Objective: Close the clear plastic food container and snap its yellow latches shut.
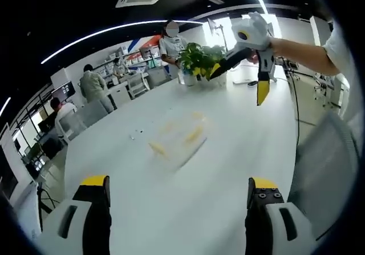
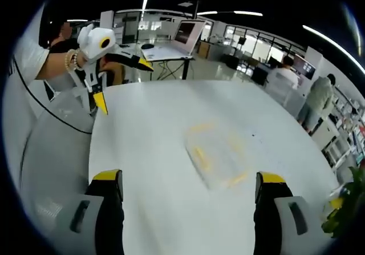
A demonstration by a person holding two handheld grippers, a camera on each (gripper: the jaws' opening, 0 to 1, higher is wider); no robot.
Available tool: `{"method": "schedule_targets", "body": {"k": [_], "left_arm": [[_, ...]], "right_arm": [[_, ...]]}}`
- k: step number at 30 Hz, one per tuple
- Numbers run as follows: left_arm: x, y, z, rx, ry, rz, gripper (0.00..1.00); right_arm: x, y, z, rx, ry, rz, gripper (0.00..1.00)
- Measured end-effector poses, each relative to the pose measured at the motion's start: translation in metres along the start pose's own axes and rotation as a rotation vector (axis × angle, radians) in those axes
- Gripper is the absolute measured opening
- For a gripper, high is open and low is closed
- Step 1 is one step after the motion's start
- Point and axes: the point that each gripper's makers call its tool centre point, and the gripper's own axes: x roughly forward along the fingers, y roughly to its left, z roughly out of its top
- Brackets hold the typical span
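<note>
A clear plastic food container [image 1: 178,139] with yellow latches lies flat near the middle of the white table [image 1: 228,169]. It is blurred, so I cannot tell how its lid sits. My left gripper [image 1: 178,187] is open, jaws wide apart, above the table short of the container. My right gripper [image 1: 239,84] hangs in the air beyond it, held by a hand, open. In the right gripper view the container [image 2: 219,152] lies ahead between my right gripper's [image 2: 189,181] open jaws, with nothing in them. My left gripper [image 2: 124,85] floats at upper left, over the table [image 2: 148,146] edge.
A potted green plant [image 1: 199,58] stands at the table's far end, also the plant [image 2: 345,209] at the right edge. A grey chair [image 1: 325,169] sits by the table's side. People and chairs [image 1: 94,89] line the far side. A desk with a monitor [image 2: 185,35] stands beyond.
</note>
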Motion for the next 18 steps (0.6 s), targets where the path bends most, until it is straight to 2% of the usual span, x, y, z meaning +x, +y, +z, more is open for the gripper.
{"method": "schedule_targets", "body": {"k": [3,4,7,9,10,13,15,18], "left_arm": [[-0.011,-0.009,-0.021,0.019,0.058,0.01,0.96],[-0.013,-0.011,-0.022,0.014,0.049,0.01,0.95],[-0.022,-0.023,-0.025,-0.077,-0.006,0.017,0.91],[-0.027,-0.022,-0.027,-0.086,-0.031,0.059,0.84],[-0.029,-0.026,-0.03,-0.081,-0.033,0.058,0.82],[-0.034,-0.035,-0.037,-0.092,-0.028,0.047,0.9],[-0.038,-0.044,-0.041,-0.143,-0.029,0.01,0.92],[-0.043,-0.049,-0.048,-0.167,-0.025,0.015,0.95]], "right_arm": [[-0.005,0.011,-0.01,0.024,0.014,-0.005,0.94],[-0.008,0.014,-0.015,0.031,0.021,-0.019,0.93],[-0.014,0.021,-0.02,0.063,0.009,-0.041,0.91],[-0.017,0.03,-0.025,0.106,-0.001,-0.054,0.92],[-0.018,0.033,-0.027,0.12,-0.003,-0.059,0.93],[-0.018,0.047,-0.04,0.144,0.005,-0.081,0.96],[-0.019,0.054,-0.046,0.163,0.01,-0.091,0.95],[-0.02,0.06,-0.051,0.221,-0.028,-0.166,0.94]]}}
